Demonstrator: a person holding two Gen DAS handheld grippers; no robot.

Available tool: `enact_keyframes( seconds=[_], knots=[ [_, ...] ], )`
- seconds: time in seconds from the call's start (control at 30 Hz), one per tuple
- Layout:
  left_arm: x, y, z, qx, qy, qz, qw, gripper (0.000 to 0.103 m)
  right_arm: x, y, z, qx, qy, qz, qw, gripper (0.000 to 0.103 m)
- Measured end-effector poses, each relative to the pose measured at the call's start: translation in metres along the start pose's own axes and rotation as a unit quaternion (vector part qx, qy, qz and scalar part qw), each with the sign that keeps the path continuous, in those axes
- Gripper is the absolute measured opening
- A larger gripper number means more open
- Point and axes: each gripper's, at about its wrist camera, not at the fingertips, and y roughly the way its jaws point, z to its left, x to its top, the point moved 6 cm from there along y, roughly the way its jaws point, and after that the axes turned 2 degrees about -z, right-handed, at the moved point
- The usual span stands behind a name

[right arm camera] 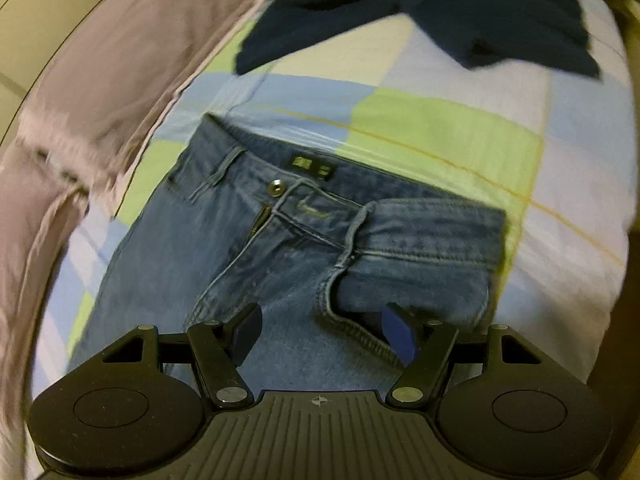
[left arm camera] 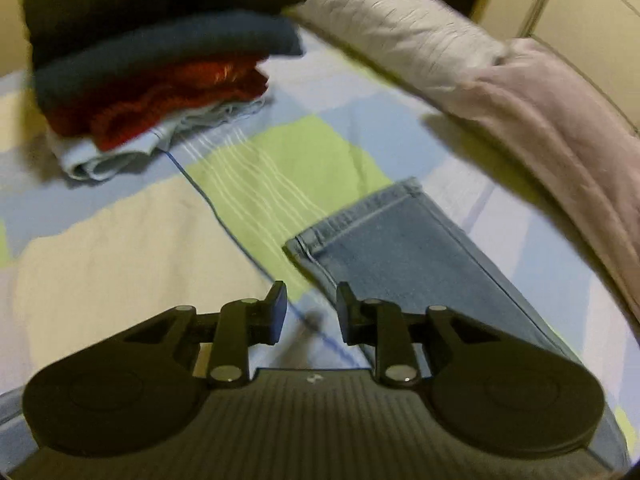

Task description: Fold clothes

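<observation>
Blue jeans lie flat on a patchwork bed sheet. The left wrist view shows their leg hem point(left arm camera: 380, 232) stretching away to the lower right. My left gripper point(left arm camera: 311, 312) hovers open just left of that leg, with only sheet between its fingers. In the right wrist view the jeans' waistband point(right arm camera: 304, 196) with its metal button and dark label lies ahead. My right gripper point(right arm camera: 320, 336) hangs open over the upper thigh and pocket area, holding nothing.
A stack of folded clothes point(left arm camera: 152, 64), black, navy, red and pale blue, sits at the far left. A pinkish-grey quilt point(left arm camera: 540, 128) borders the bed along the wall. A dark navy garment point(right arm camera: 440, 12) lies unfolded beyond the waistband. The sheet point(left arm camera: 120, 260) is bare at left.
</observation>
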Motion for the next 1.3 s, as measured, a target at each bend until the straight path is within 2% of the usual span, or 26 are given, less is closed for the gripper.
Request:
enact_keyframes(
  seconds=[0.1, 0.2, 0.33, 0.37, 0.4, 0.43, 0.67, 0.8, 0.9, 0.93, 0.97, 1.03, 1.1, 1.3],
  knots=[
    [-0.023, -0.043, -0.027, -0.054, 0.038, 0.013, 0.9978, 0.021, 0.007, -0.001, 0.003, 0.018, -0.042, -0.007, 0.999, 0.07],
    [-0.062, -0.078, -0.063, -0.111, 0.06, 0.054, 0.9906, 0.021, 0.019, 0.001, 0.003, 0.039, -0.088, -0.005, 0.995, 0.069],
    [-0.128, -0.128, -0.11, -0.152, 0.07, 0.102, 0.9807, 0.021, 0.04, 0.016, 0.005, 0.085, -0.157, 0.018, 0.984, 0.069],
    [-0.142, -0.14, -0.119, -0.159, 0.063, 0.109, 0.9792, 0.021, 0.046, 0.021, 0.006, 0.099, -0.176, 0.027, 0.979, 0.057],
    [-0.157, -0.151, -0.129, -0.165, 0.056, 0.115, 0.978, 0.021, 0.052, 0.026, 0.007, 0.113, -0.194, 0.036, 0.974, 0.041],
    [-0.172, -0.162, -0.14, -0.171, 0.049, 0.119, 0.977, 0.021, 0.058, 0.031, 0.008, 0.126, -0.209, 0.046, 0.969, 0.039],
    [-0.265, -0.215, -0.189, -0.157, 0.045, 0.144, 0.976, 0.021, 0.093, 0.071, 0.006, 0.21, -0.268, 0.136, 0.93, 0.039],
    [-0.275, -0.224, -0.193, -0.144, 0.044, 0.145, 0.978, 0.021, 0.092, 0.103, 0.004, 0.22, -0.307, 0.179, 0.909, 0.039],
    [-0.283, -0.231, -0.196, -0.133, 0.042, 0.146, 0.9794, 0.021, 0.083, 0.113, 0.006, 0.25, -0.34, 0.206, 0.883, 0.039],
    [-0.286, -0.233, -0.197, -0.13, 0.042, 0.146, 0.9798, 0.021, 0.083, 0.112, 0.006, 0.25, -0.351, 0.209, 0.878, 0.039],
    [-0.288, -0.235, -0.198, -0.127, 0.041, 0.146, 0.9803, 0.021, 0.082, 0.11, 0.006, 0.25, -0.361, 0.212, 0.873, 0.031],
    [-0.293, -0.239, -0.2, -0.12, 0.04, 0.147, 0.9811, 0.021, 0.081, 0.108, 0.006, 0.25, -0.382, 0.219, 0.862, 0.023],
    [-0.299, -0.244, -0.202, -0.113, 0.04, 0.147, 0.9819, 0.021, 0.084, 0.105, 0.01, 0.248, -0.397, 0.206, 0.859, 0.002],
    [-0.313, -0.243, -0.205, -0.098, 0.035, 0.154, 0.9826, 0.021, 0.098, 0.097, 0.025, 0.236, -0.432, 0.148, 0.858, 0.002]
  ],
)
